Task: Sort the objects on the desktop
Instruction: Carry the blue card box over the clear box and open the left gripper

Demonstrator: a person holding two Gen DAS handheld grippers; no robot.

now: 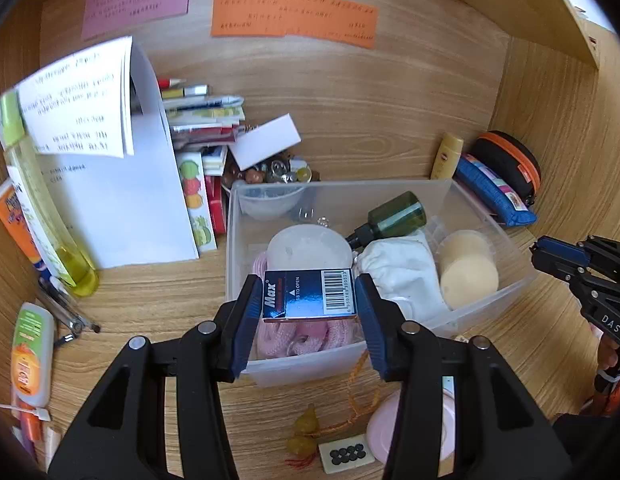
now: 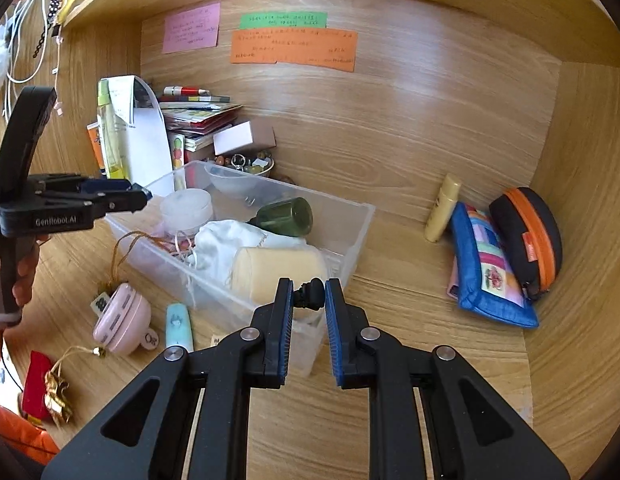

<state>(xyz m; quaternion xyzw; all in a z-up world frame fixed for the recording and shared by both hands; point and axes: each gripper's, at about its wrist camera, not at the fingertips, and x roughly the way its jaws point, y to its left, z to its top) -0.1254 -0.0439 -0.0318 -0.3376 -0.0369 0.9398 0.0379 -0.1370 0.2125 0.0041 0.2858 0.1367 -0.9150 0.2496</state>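
The left gripper (image 1: 309,314) is clamped on a small blue box (image 1: 309,295), holding it just above the near edge of the clear bin (image 1: 492,216). The box is shiny, with a white barcode. The right gripper (image 2: 309,314) pinches a small black cap (image 2: 309,294) by the full bin's near corner.

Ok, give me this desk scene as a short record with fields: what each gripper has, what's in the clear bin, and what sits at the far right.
left gripper: shut on a blue Max box, held above the bin
right gripper: shut on a small black cap-like piece
clear plastic bin: green bottle, white cloth, round beige sponge, pink cord
far right of desk: yellow tube, blue patchwork pouch, black and orange case
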